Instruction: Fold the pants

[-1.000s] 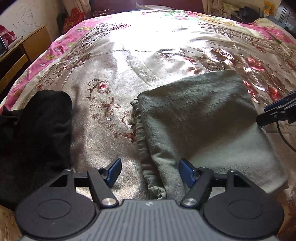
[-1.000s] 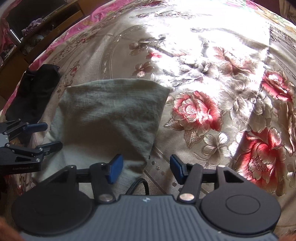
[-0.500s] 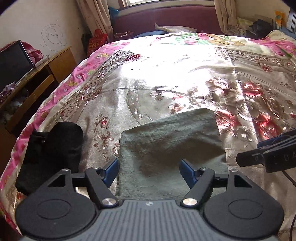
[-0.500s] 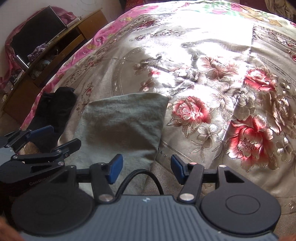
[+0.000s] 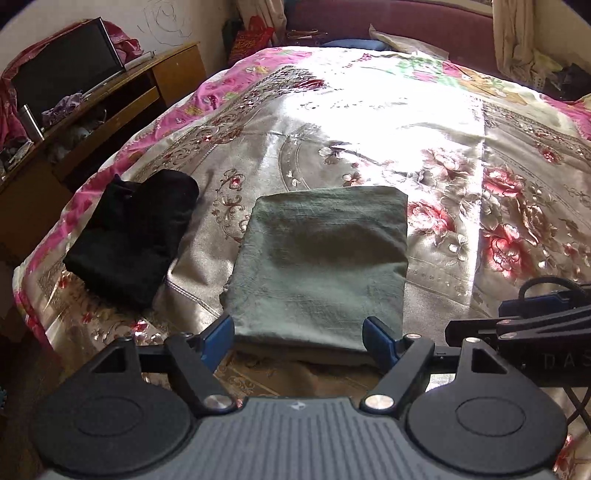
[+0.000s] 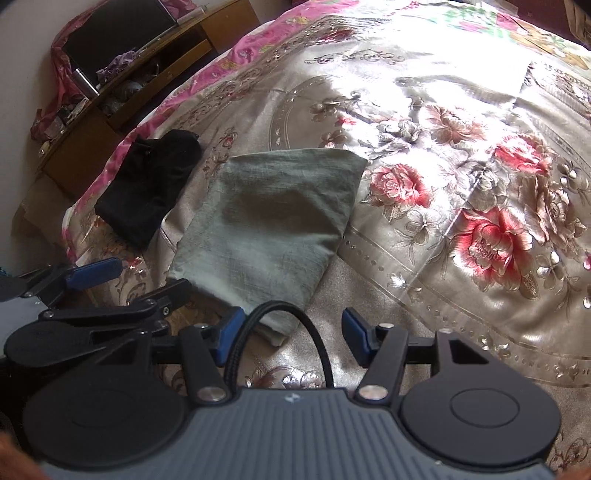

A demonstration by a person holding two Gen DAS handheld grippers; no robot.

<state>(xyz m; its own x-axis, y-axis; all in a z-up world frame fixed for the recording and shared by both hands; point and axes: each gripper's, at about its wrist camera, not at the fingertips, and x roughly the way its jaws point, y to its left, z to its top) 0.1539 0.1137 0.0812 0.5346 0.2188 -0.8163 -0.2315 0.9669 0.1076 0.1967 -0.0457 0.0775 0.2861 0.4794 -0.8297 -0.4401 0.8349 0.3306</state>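
Note:
The grey-green pants (image 5: 321, 266) lie folded into a flat rectangle on the floral bedspread (image 5: 369, 122), also seen in the right wrist view (image 6: 266, 229). My left gripper (image 5: 301, 338) is open and empty, held back from the near edge of the pants. My right gripper (image 6: 291, 334) is open and empty, above the near right corner of the pants. The left gripper shows at the left of the right wrist view (image 6: 122, 280), and the right gripper's fingers (image 5: 517, 317) show at the right of the left wrist view.
A folded black garment (image 5: 133, 236) lies on the bed left of the pants (image 6: 147, 188). A wooden desk (image 5: 110, 107) with a dark screen (image 5: 62, 70) stands beside the bed's left edge. A dark red headboard (image 5: 388, 22) is at the far end.
Both grippers have pulled back and up from the folded pants, so more of the bed and room shows. The pants lie still. Both grippers stay open.

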